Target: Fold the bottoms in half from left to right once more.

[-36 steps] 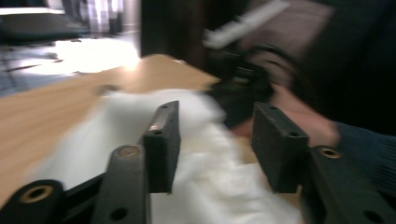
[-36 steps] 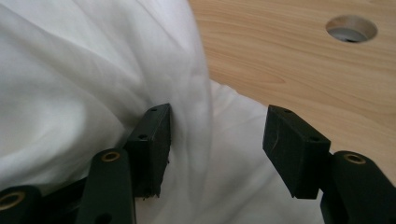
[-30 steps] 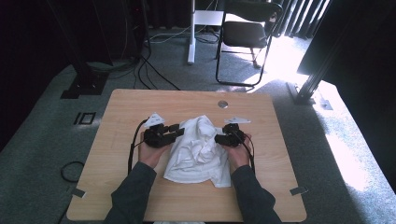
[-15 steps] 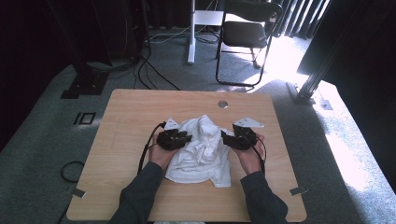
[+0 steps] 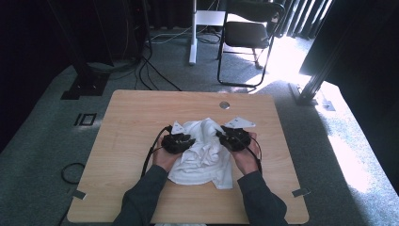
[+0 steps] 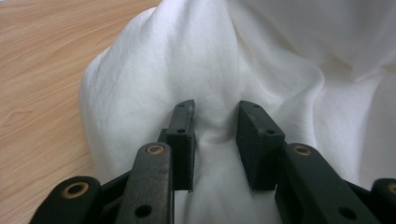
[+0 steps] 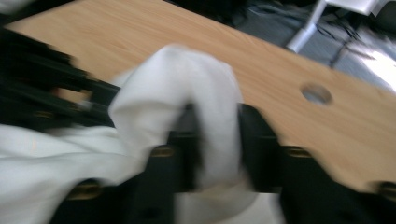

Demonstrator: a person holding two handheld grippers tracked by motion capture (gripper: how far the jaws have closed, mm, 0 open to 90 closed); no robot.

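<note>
1. Cloth [image 5: 202, 153]: white, crumpled, at centre of wooden worktop [image 5: 131, 117], toward near edge; bunched high between the two grippers, flatter toward near side.
2. Left gripper [image 5: 178, 142]: at cloth's left edge, held in person's left hand [image 5: 164, 157]. Left gripper view: jaws narrow, a pinched ridge of cloth [image 6: 210, 93] between them, fabric touching both inner faces.
3. Right gripper [image 5: 234, 138]: at cloth's right edge, held in right hand [image 5: 245, 157]; grey plate on top. Right gripper view (blurred): jaws closed on a raised fold of cloth [image 7: 187, 88].
4. Worktop far side: round hole [image 5: 224, 105], well apart from cloth.
5. Bkgd: folding chair [image 5: 247, 37] on carpet beyond worktop.
</note>
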